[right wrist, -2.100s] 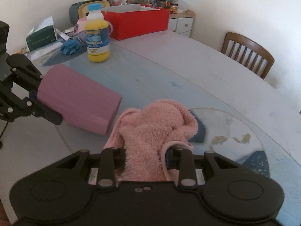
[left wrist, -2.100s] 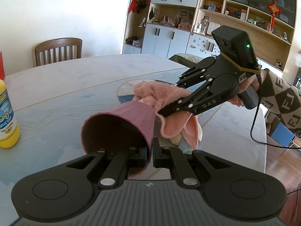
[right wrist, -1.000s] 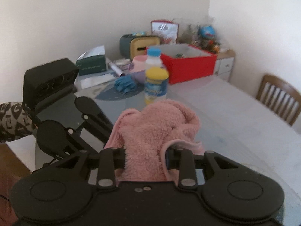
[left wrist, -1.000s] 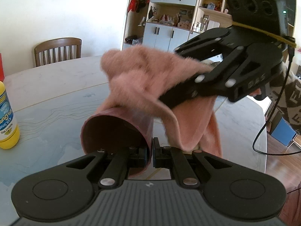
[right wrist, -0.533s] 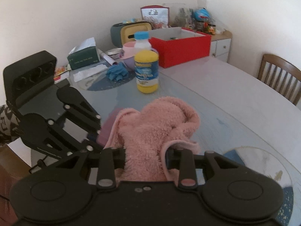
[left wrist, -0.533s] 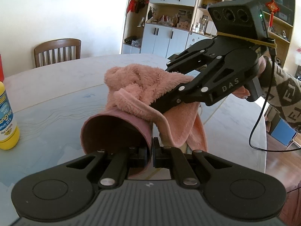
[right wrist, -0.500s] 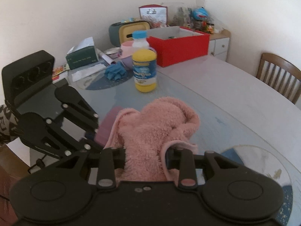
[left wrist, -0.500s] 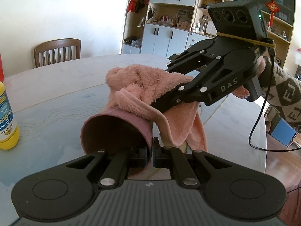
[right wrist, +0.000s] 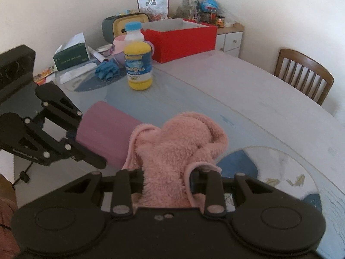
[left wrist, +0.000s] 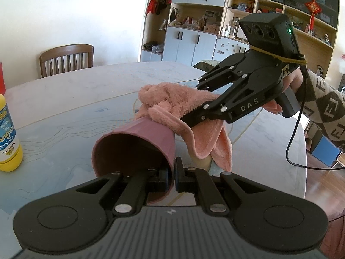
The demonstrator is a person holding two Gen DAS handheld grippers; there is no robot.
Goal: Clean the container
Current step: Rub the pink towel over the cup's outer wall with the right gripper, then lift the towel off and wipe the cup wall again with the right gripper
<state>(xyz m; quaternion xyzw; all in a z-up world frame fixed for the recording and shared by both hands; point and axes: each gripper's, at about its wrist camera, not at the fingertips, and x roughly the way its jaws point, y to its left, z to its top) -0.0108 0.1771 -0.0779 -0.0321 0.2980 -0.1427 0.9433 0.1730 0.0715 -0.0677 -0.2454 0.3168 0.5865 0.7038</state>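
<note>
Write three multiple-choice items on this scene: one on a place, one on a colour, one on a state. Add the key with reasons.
1. Where does the pink cloth lie?
A. Over the container's far end
B. Flat on the table
C. Inside the red box

2. What colour is the container?
A. Green
B. Mauve
C. White

3. How is the left gripper set?
A. Wide open, empty
B. Shut on the container's rim
C. Shut on the bottle

Key: 1 A, the right gripper presses the cloth against the far end; 2 B, its wall is dull purple-pink; 3 B, the fingers pinch the rim wall.

Mauve container (left wrist: pixel 138 142) tipped on its side above the table, fluffy pink cloth (right wrist: pixel 181 149) draped over its base
</note>
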